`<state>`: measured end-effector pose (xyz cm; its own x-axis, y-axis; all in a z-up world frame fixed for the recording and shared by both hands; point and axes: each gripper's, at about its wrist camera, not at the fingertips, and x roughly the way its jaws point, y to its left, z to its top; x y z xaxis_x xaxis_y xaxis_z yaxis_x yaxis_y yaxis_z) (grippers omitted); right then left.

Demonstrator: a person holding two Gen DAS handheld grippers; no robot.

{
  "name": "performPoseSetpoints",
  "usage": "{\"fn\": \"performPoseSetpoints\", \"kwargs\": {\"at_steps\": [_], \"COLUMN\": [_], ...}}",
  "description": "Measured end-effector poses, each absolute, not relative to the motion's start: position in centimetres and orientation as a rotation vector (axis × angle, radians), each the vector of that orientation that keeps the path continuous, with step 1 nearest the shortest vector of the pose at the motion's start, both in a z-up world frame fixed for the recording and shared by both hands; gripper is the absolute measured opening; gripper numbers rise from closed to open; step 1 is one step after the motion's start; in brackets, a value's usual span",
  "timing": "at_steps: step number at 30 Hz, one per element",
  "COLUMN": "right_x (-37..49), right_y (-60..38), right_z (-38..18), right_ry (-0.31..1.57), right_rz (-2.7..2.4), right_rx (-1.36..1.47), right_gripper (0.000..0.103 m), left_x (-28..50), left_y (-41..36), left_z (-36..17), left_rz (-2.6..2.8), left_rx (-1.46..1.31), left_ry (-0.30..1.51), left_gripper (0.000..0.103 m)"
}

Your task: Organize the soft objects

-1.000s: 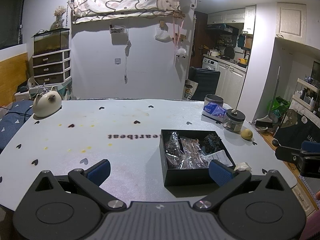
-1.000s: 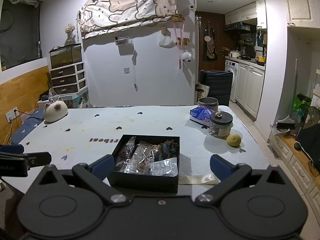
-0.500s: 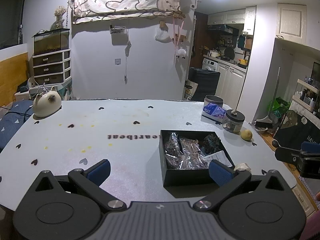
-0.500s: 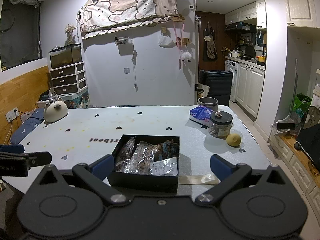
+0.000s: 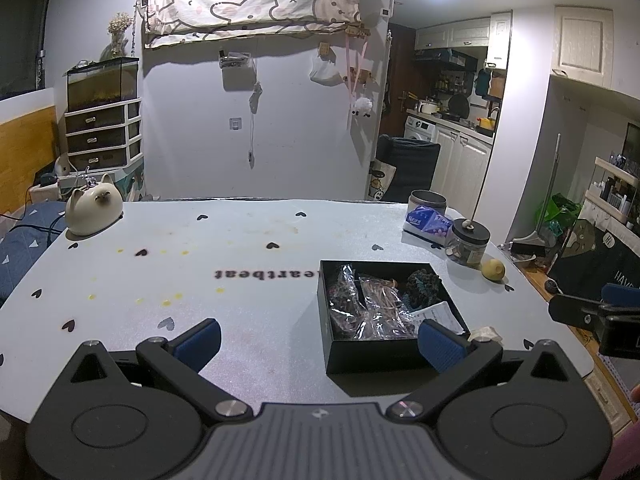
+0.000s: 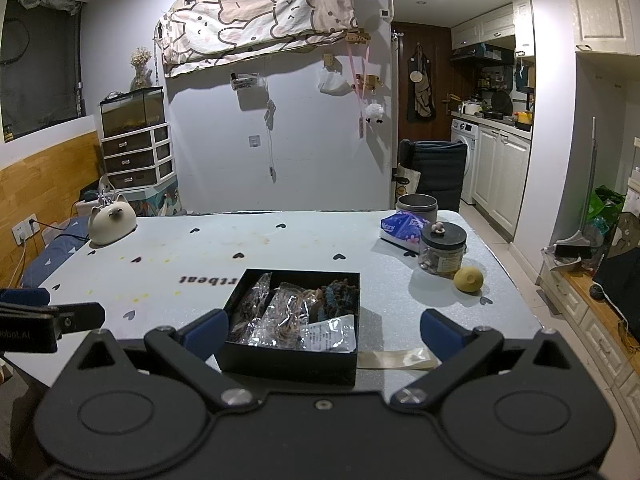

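A black open box (image 5: 336,354) (image 6: 288,366) sits near the table's front edge. It holds clear plastic bags of hair ties (image 5: 376,312) (image 6: 288,312), a dark knitted scrunchie (image 5: 422,282) (image 6: 338,296) and a white labelled packet (image 6: 332,334). A flat cream strip (image 6: 394,359) lies on the table by the box's right side; it also shows in the left wrist view (image 5: 485,334). My left gripper (image 5: 318,338) is open and empty, left of and before the box. My right gripper (image 6: 324,330) is open and empty, held before the box.
A cat-shaped ceramic pot (image 5: 93,210) stands at the far left of the table (image 5: 240,240). At the far right stand a metal tin (image 6: 417,206), a tissue pack (image 6: 402,227), a black-lidded jar (image 6: 442,248) and a yellow round object (image 6: 468,279).
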<state>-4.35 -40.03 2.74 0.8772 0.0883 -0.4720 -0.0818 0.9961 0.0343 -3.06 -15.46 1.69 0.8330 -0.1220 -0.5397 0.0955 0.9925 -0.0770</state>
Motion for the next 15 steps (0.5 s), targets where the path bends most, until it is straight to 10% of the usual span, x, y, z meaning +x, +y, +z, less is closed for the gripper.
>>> {"fn": "performPoseSetpoints", "kwargs": {"at_steps": [15], "right_x": [-4.35], "right_y": [-40.0], "right_z": [2.71], "right_ry": [0.493], "right_rz": [0.089], "right_rx": [0.014], "right_gripper": [0.103], "left_x": [-3.1], "left_y": [-15.32], "left_z": [1.9], "left_rz": [-0.108], "left_rx": [-0.046], "left_ry": [0.574], "left_gripper": [0.103]}}
